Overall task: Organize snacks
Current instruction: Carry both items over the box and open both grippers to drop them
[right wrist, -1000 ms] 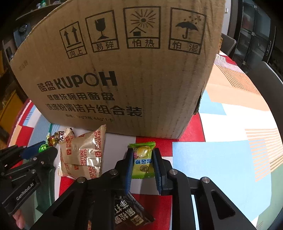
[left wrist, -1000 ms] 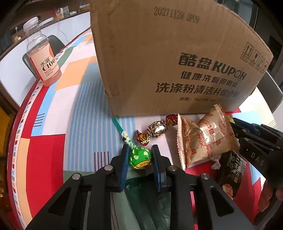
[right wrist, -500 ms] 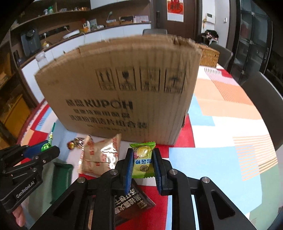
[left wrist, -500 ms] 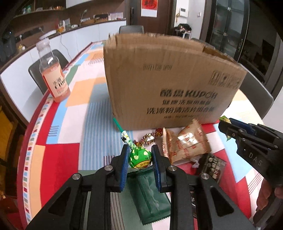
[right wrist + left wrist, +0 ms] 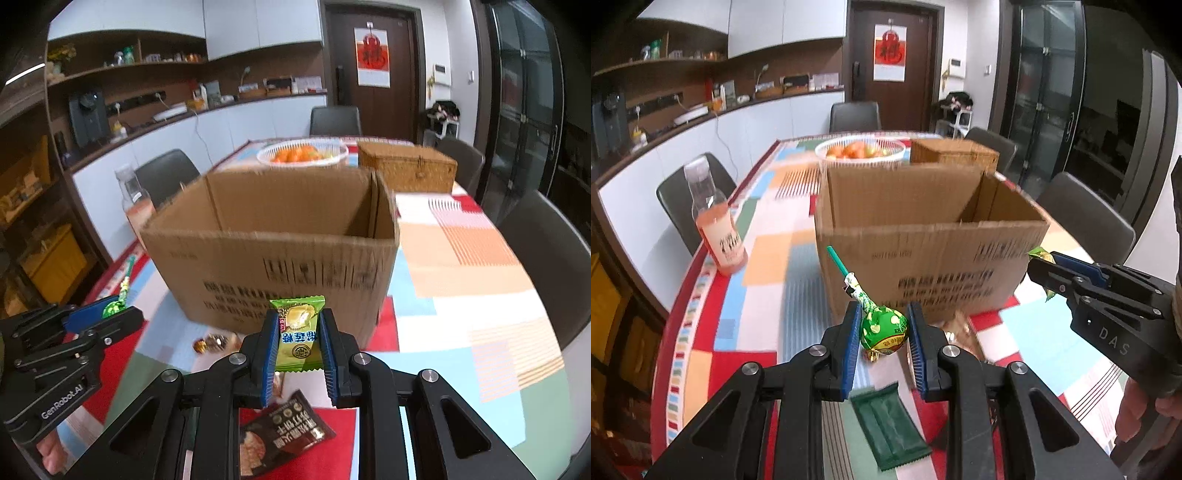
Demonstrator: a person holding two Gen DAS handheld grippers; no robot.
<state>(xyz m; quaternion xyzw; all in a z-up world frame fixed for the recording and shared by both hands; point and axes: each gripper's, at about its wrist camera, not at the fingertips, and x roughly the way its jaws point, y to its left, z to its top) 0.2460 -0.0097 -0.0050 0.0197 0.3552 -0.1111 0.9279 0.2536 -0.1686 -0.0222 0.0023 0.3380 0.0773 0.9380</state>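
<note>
My left gripper (image 5: 882, 338) is shut on a green lollipop (image 5: 884, 330) with a teal stick, held in the air in front of the open cardboard box (image 5: 923, 266). My right gripper (image 5: 298, 339) is shut on a green durian candy packet (image 5: 298, 338), also raised before the box (image 5: 280, 266). The right gripper shows in the left wrist view (image 5: 1039, 264), the left gripper in the right wrist view (image 5: 110, 314). A dark green packet (image 5: 890, 428), a black snack packet (image 5: 280, 439) and foil candies (image 5: 210, 343) lie on the table below.
A bottle of pink drink (image 5: 718, 229) stands left of the box. Behind the box are a white basket of oranges (image 5: 860, 149) and a wicker box (image 5: 406, 166). Chairs (image 5: 546, 258) ring the colourful tablecloth (image 5: 461, 295).
Both grippers have risen well above the table with their candies; the box's open top and inside now show. The fortune biscuit packets are mostly out of sight below.
</note>
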